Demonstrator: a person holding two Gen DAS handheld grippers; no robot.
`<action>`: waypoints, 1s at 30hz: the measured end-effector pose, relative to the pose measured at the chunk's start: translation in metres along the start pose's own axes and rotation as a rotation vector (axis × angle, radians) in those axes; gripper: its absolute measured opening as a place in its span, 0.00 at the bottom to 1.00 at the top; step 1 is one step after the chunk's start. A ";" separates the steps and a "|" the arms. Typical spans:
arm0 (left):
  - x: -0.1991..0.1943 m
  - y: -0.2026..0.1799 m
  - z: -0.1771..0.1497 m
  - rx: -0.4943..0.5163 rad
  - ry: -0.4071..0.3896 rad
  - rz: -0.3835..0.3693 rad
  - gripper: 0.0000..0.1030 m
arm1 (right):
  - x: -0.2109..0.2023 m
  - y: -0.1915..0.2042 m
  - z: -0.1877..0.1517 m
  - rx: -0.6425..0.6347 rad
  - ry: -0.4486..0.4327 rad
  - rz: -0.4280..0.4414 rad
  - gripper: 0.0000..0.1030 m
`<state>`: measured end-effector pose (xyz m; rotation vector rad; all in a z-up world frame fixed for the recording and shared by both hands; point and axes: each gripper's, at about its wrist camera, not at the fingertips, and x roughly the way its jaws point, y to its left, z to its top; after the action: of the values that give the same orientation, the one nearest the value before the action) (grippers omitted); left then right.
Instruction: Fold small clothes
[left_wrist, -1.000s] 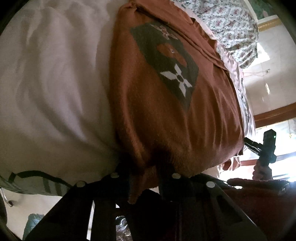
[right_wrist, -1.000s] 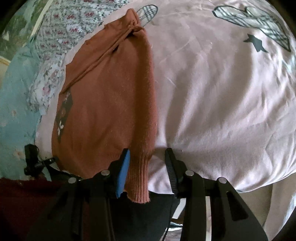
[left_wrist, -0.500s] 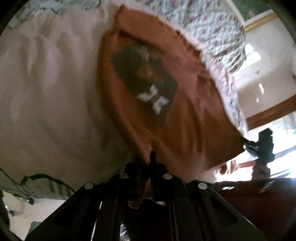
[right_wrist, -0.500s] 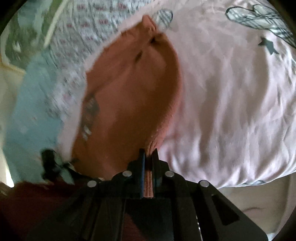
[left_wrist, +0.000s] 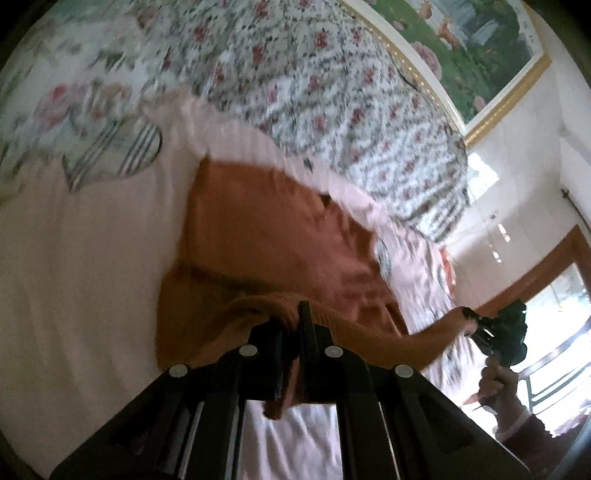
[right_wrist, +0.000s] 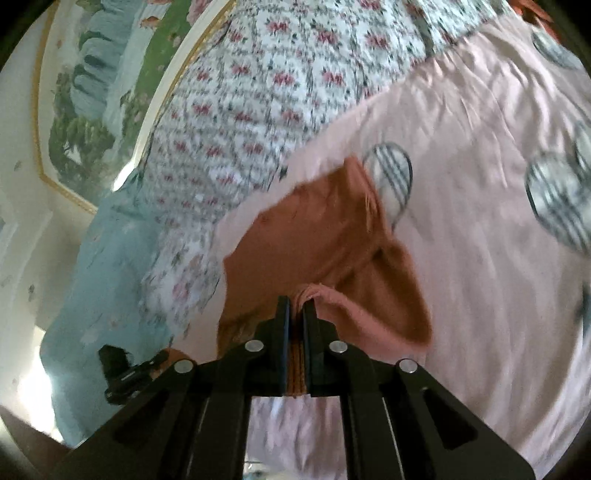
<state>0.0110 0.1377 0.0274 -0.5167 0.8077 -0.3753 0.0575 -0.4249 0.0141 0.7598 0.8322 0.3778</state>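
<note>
You are working over a pale pink bedsheet (right_wrist: 480, 258) printed with grey plaid hearts (right_wrist: 395, 184); it is creased and covers the whole work surface. Beyond its far edge lies a white quilt with small red flowers (left_wrist: 314, 85), and behind that hangs a gold-framed landscape painting (left_wrist: 476, 55) on a white wall. In your right wrist view a light blue floral fabric (right_wrist: 107, 266) runs down the left side beside the quilt. A wooden door frame (left_wrist: 546, 266) and bright window light show at the right of your left wrist view.

The rust-orange knitted sweater (left_wrist: 266, 243) lies on the pink sheet just ahead of both claws, with its far part flat and its near edge lifted off the sheet and doubled toward the far part. Your left gripper (left_wrist: 290, 328) has its jaws closed tight on one corner of that ribbed near edge, a short flap of knit hanging below them. Your right gripper (right_wrist: 295, 314) is likewise pinched together on the other corner, the ribbed hem visible between its fingers. From the left wrist view, the hem stretches across to your right gripper (left_wrist: 472, 325) at the far right, with your hand (left_wrist: 498, 384) below it.
</note>
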 end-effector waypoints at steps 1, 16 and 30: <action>0.009 0.000 0.013 0.001 -0.012 0.008 0.04 | 0.010 -0.002 0.013 0.000 -0.006 -0.008 0.07; 0.119 0.042 0.116 -0.055 -0.004 0.130 0.04 | 0.136 -0.032 0.116 -0.033 0.072 -0.086 0.07; 0.174 0.037 0.088 -0.046 0.149 0.155 0.31 | 0.156 -0.057 0.118 0.008 0.063 -0.268 0.18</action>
<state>0.1934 0.1056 -0.0439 -0.4687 0.9958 -0.2541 0.2477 -0.4273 -0.0578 0.6356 0.9819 0.1599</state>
